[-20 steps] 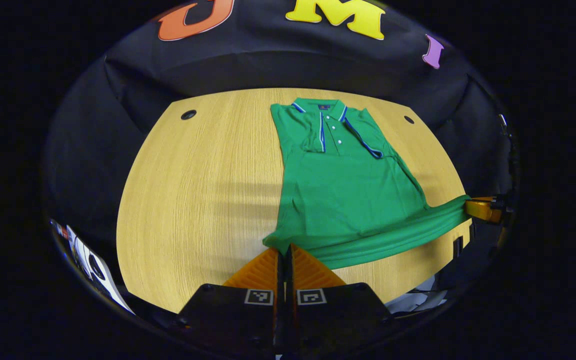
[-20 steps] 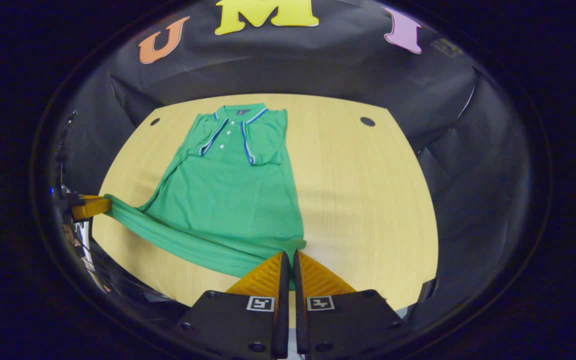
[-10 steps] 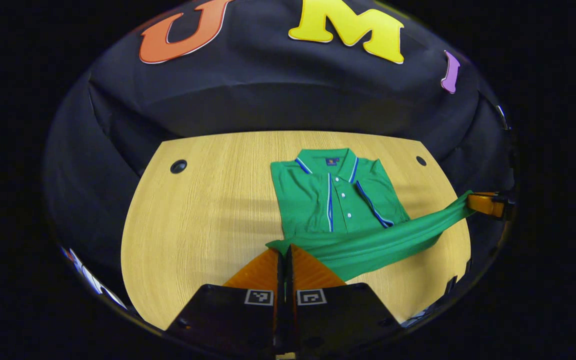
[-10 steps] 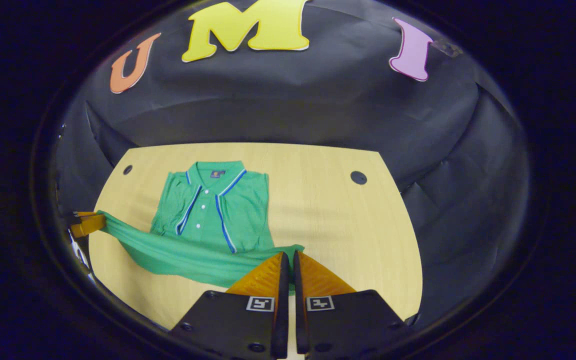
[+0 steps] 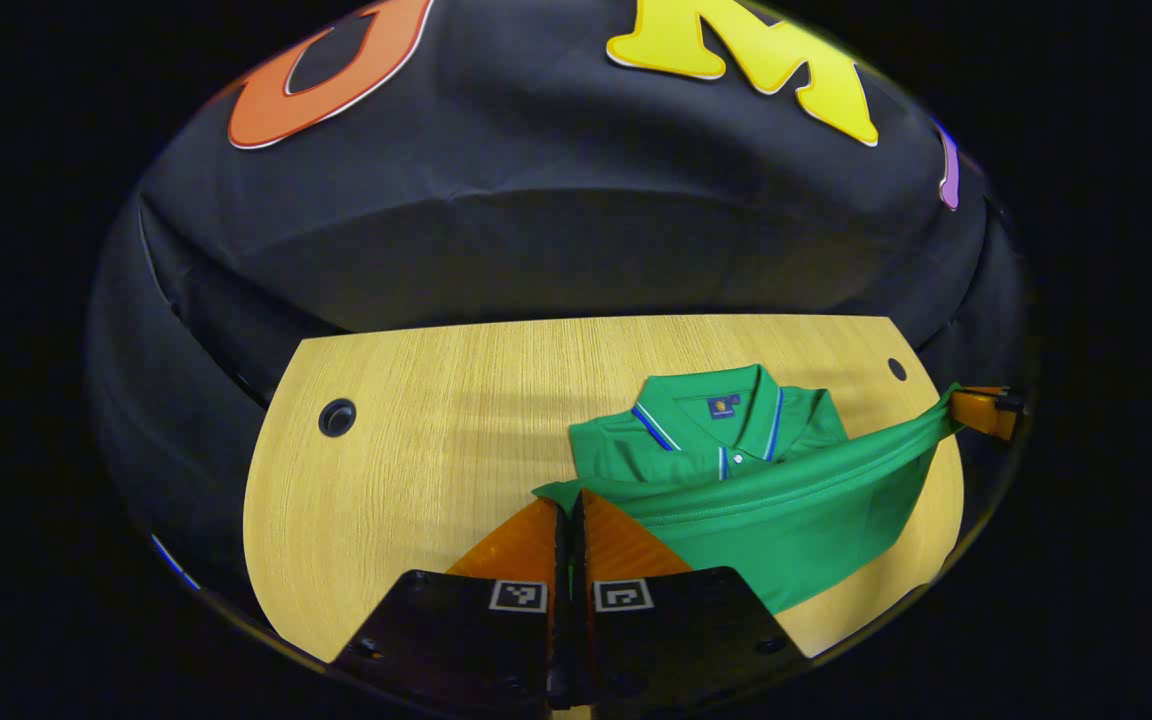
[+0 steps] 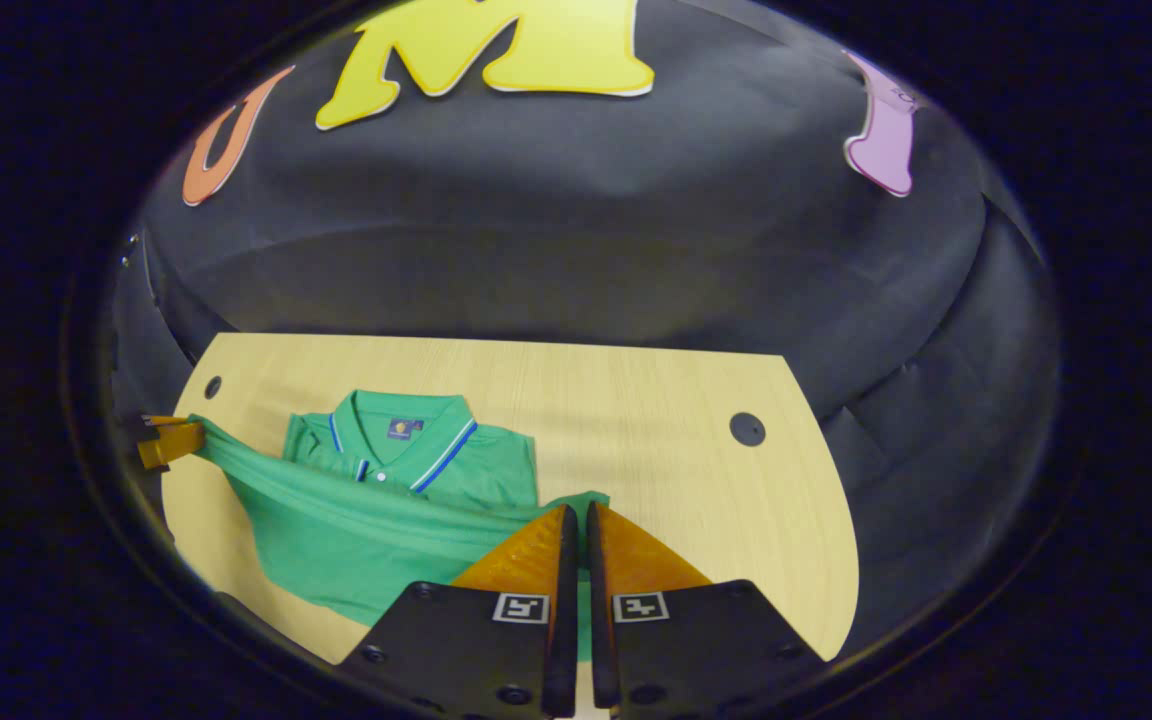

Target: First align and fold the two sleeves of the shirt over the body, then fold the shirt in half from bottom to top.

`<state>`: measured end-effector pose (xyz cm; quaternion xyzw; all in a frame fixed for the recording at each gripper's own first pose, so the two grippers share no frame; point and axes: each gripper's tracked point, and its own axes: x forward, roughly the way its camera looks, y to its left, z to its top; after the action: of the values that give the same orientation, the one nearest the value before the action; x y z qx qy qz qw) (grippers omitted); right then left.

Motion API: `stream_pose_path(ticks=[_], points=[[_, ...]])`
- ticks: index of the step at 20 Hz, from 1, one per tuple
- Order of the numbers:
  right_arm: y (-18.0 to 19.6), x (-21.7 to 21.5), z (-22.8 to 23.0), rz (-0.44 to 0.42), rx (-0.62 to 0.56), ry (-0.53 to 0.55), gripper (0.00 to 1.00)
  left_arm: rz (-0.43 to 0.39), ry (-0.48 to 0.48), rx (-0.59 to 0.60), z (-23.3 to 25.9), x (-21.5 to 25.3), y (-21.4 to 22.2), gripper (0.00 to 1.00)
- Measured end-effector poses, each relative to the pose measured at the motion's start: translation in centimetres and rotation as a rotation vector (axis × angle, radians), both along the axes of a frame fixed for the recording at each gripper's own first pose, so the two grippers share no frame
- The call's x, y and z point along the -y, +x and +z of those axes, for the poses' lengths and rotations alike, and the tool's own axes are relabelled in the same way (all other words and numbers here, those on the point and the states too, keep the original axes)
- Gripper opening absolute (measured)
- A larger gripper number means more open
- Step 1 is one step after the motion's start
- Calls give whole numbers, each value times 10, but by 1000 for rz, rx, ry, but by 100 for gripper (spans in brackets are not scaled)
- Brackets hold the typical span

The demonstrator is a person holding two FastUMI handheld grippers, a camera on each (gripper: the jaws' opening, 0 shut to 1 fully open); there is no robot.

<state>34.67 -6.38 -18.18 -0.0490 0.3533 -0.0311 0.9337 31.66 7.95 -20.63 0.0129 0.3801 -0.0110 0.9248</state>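
So this is the bottom-to-top fold in mid air. The green shirt [image 5: 736,490] lies on the wooden surface [image 5: 416,450] with its collar [image 5: 711,415] toward the back wall, sitting at about 2 o'clock from the left tool [image 5: 568,510] in the left gripper view and about 10 o'clock from the right tool [image 6: 576,520] in the right gripper view. Each tool is pinched tight on one bottom corner of the hem [image 5: 786,485], fingers closed down narrow with fabric squeezed between them, so both are holding the shirt. That's why the hem hangs as a taut band across the chest just below the collar: with a corner in each tool and tension between them, the edge stays straight instead of sagging or bunching. In the left gripper view the other tool [image 5: 981,410] is out at 3 o'clock at the far end of that band; in the right gripper view its partner [image 6: 166,440] sits at 9 o'clock. The lower half drapes down behind the hem, doubling over the body. The sleeves aren't sticking out past the sides, so I'd guess they're already folded in. My read is the fold is nearly there, and the hem should land near the shoulders, level, before letting go. The risk is one corner landing ahead of the other and skewing it.
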Motion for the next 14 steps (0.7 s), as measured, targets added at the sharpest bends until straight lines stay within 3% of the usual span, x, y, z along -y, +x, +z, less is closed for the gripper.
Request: stream_pose_path(ticks=[2, 4, 6, 12, 13, 14], points=[[27, -7, -14, -5, -1, -6, 8, -8, 22, -7, -15, -4, 20, 0], [49, -8, -29, -22, -9, -26, 12, -5, 23, -18, -31, -5, 32, 3], [67, -9, -44, -25, -20, -34, 8, -6, 27, -23, -42, -7, 46, 3], [104, -8, -82, -33, -35, -48, 5, -26, 42, -20, -65, -9, 73, 3], [107, -9, -88, -41, -42, -43, 8, -27, 42, -19, -70, -10, 79, 7], [110, -10, -93, -45, -43, -35, 8, -29, 47, -23, -75, -10, 82, 3]])
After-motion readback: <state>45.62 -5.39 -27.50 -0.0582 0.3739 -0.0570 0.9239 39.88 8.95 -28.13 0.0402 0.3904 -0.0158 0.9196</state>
